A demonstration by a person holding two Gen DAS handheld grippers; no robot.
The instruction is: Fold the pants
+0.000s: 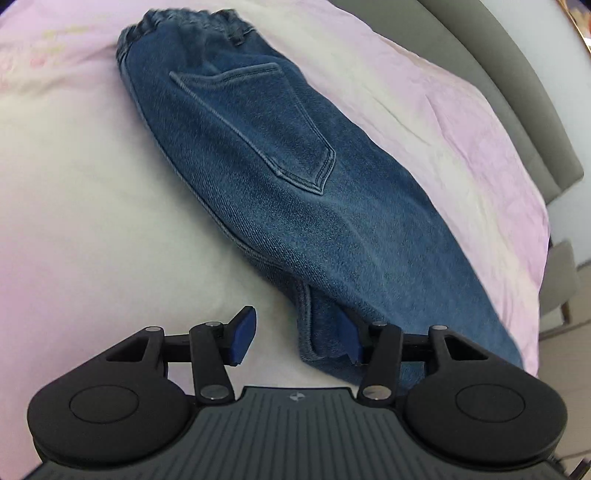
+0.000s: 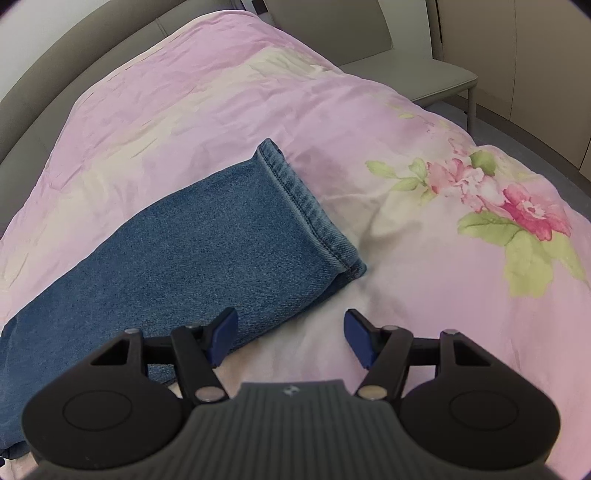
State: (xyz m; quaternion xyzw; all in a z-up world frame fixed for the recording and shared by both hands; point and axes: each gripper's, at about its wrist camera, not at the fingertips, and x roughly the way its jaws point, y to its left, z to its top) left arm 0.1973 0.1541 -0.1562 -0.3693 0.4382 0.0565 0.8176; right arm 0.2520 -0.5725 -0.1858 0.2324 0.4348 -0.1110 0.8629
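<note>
Blue denim pants (image 1: 288, 177) lie on the bed, folded lengthwise with a back pocket (image 1: 266, 125) facing up and the elastic waistband (image 1: 184, 22) at the far end. My left gripper (image 1: 299, 336) is open at the crotch-side edge of the pants, with the cloth lying between its blue pads (image 1: 243, 336). In the right wrist view the leg end of the pants (image 2: 207, 251) shows, with the hem (image 2: 306, 206) at the right. My right gripper (image 2: 290, 338) is open and empty just in front of the lower hem corner, its left pad at the denim edge.
The pink and cream floral bedspread (image 2: 480, 206) covers the bed. A grey padded headboard (image 1: 517, 92) curves along the far side. A grey chair (image 2: 424, 74) stands beyond the bed.
</note>
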